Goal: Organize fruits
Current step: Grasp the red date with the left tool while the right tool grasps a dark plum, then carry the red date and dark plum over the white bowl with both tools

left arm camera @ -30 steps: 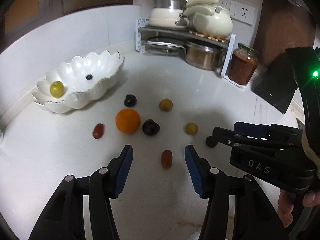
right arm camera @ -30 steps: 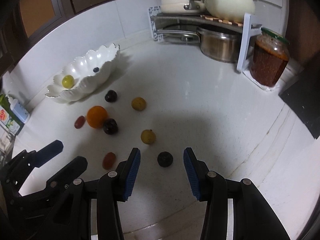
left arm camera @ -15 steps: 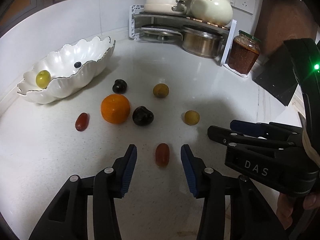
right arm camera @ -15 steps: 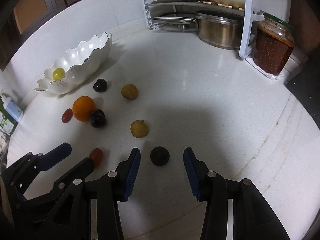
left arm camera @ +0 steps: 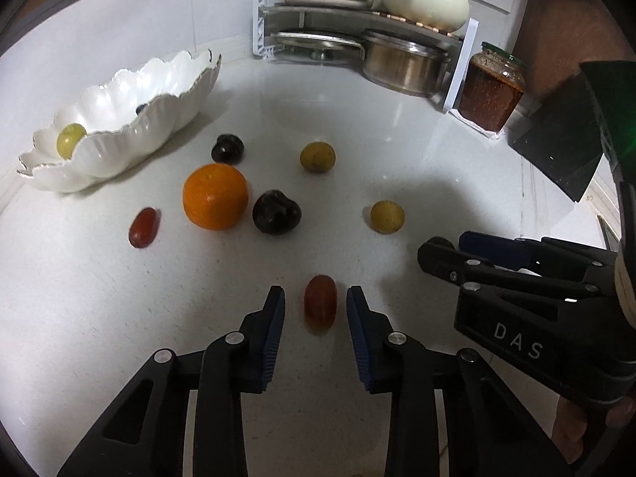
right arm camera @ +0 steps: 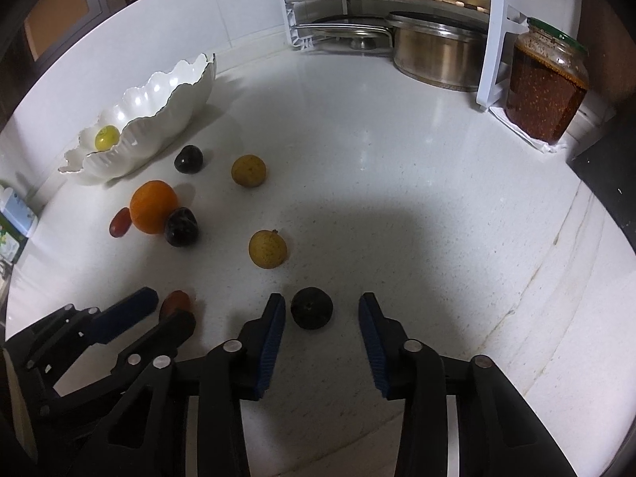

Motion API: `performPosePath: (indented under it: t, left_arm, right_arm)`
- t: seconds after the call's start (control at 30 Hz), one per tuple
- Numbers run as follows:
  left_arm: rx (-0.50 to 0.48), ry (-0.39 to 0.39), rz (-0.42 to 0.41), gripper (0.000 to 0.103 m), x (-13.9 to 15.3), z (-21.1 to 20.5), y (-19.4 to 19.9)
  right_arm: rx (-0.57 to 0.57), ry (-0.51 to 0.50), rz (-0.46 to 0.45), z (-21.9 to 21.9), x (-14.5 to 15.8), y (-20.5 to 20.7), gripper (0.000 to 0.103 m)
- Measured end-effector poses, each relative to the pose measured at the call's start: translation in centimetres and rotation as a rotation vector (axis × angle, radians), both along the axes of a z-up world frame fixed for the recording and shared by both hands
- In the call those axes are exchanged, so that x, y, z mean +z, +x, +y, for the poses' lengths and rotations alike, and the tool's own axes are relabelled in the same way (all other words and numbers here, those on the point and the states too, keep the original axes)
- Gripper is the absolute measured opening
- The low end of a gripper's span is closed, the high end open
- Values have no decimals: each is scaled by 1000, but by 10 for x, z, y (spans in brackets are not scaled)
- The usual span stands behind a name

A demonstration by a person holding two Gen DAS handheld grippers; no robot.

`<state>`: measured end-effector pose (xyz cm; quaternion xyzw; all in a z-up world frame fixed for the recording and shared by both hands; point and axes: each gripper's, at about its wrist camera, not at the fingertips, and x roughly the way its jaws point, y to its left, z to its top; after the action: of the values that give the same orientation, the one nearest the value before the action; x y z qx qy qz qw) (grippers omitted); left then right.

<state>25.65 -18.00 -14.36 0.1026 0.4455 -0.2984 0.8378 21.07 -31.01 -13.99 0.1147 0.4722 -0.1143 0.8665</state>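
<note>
On the white counter, a red oblong fruit (left arm camera: 320, 307) lies between the blue pads of my left gripper (left arm camera: 315, 296), whose jaws are closing with small gaps still on both sides. A small dark round fruit (right arm camera: 311, 307) lies between the pads of my right gripper (right arm camera: 322, 304), also closing, untouched. Beyond them lie an orange (left arm camera: 215, 195), two dark plums (left arm camera: 276, 212) (left arm camera: 227, 148), two yellow-brown fruits (left arm camera: 387, 216) (left arm camera: 317, 156) and another red fruit (left arm camera: 144, 227). The white scalloped bowl (left arm camera: 167, 109) at the left holds a green grape (left arm camera: 70, 139).
A rack (left arm camera: 357, 16) with pots and a steel pan (left arm camera: 405, 61) stands at the back. A jar of red preserve (left arm camera: 491, 93) and a black board (left arm camera: 564, 135) are at the right. A carton (right arm camera: 14, 214) stands at the far left. A person's fingers (left arm camera: 588, 433) hold the right gripper.
Both grippers sank toward the counter and their jaws narrowed. The red fruit now lies between the left pads, and the dark fruit between the right pads.
</note>
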Motion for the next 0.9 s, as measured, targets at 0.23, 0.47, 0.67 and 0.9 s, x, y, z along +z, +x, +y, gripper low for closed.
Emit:
performPosePath:
  t: [0.23,0.47,0.67,0.9]
  left_arm:
    - [-10,-4,-8,17,-1,-1,-1]
    - [4,-21,-24,16,6,4,1]
    - [20,-47,-37,16,20,14,1]
    - [35,-76,-80,16,43,25,-1]
  right_arm:
    - [22,-15,1,4,0,0,23]
    - [8,1,-20,4,5,-5,23]
    - [20,-7,-47,13,17,-8,23]
    - [27,-6,-92,23,37,-11,23]
